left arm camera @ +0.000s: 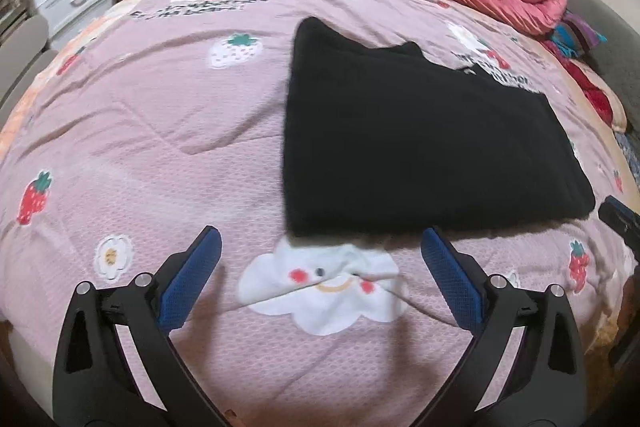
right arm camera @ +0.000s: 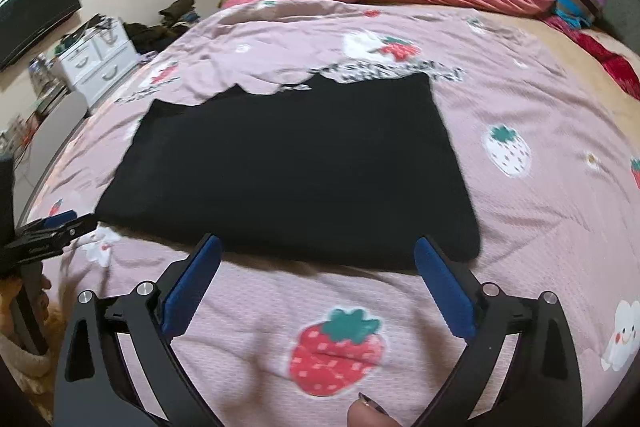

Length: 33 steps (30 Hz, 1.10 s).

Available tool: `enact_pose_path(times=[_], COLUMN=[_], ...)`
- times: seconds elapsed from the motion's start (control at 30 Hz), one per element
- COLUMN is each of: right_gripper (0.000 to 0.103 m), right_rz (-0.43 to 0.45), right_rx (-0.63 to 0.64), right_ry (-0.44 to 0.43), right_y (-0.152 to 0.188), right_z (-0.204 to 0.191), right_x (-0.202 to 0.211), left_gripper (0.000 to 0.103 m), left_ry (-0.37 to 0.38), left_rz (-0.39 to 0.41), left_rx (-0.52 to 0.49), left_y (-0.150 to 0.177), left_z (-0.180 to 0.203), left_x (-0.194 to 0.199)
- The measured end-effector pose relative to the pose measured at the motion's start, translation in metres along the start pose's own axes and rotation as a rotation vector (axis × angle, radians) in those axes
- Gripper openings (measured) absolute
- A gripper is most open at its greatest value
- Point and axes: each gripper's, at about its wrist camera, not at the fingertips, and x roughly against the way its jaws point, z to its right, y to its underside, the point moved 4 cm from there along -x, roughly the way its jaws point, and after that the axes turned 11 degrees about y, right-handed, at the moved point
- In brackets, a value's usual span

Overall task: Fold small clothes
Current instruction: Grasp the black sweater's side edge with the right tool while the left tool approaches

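One black garment (left arm camera: 420,147) on the bed, lying flat on the pink strawberry quilt (left arm camera: 160,131), already a rough rectangle w/ a notched far edge. Can't tell if it's a top or shorts, too dark and a bit blurred.

Both my jaws spread wide, nothing in either. Left gripper (left arm camera: 320,259) hangs just short of the near edge, towards the garment's left corner; right gripper (right arm camera: 316,267) hangs off the same near edge, towards the right corner. Neither is touching cloth as far as I can see.

Handling, my read:
- Soft, limp, light. No stiffness, so it'll sag between two pinch pts and droop if lifted by one.
- Looks thick/fleecy, prob more than one layer. A shallow pinch may take the top layer only, so go deep enough to get the whole stack.
- Matte knit, not slippery; blue pads (left arm camera: 192,283) should grip fine. Nothing fragile.
- Quilt under it is soft and wrinkled too. Risk of pinching quilt along w/ the cloth, so come in low and slide under the edge, not stab down.

Where to grab: the two near corners, one per side, just inboard of the hem. Lift together, keep the edge taut between the jaws, carry it over to the far edge. Uneven lift = skewed fold.
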Motion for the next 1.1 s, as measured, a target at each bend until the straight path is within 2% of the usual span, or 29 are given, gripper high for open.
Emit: enact_pose_path(times=[0.1,0.33,0.6,0.93,1.1], right_gripper=[0.098,0.098,0.098,0.098,0.099], right_rz=[0.015,0.030,0.038,0.037,0.046], right_rx=[0.041,0.134,0.233,0.297,0.361], right_ry=[-0.010,-0.068,-0.118,-0.165,-0.140], right_y=[-0.004,-0.010,-0.012,-0.009,-0.007], right_z=[-0.020,-0.071,-0.126,-0.170,-0.190], right_x=[0.002,0.004,-0.001,-0.008,-0.017], left_gripper=[0.094,0.094,0.094,0.094,0.094], left_ry=[-0.030,-0.048,-0.096,-0.120,-0.125], left_rz=[0.007,0.034,0.056,0.061,0.058], left_rx=[0.023,0.085,0.091,0.101,0.093], left_y=[-0.002,-0.010,-0.024,-0.039,-0.048], left_z=[-0.011,-0.035,-0.051,-0.063,-0.064], left_x=[0.005,0.018,0.025,0.023,0.017])
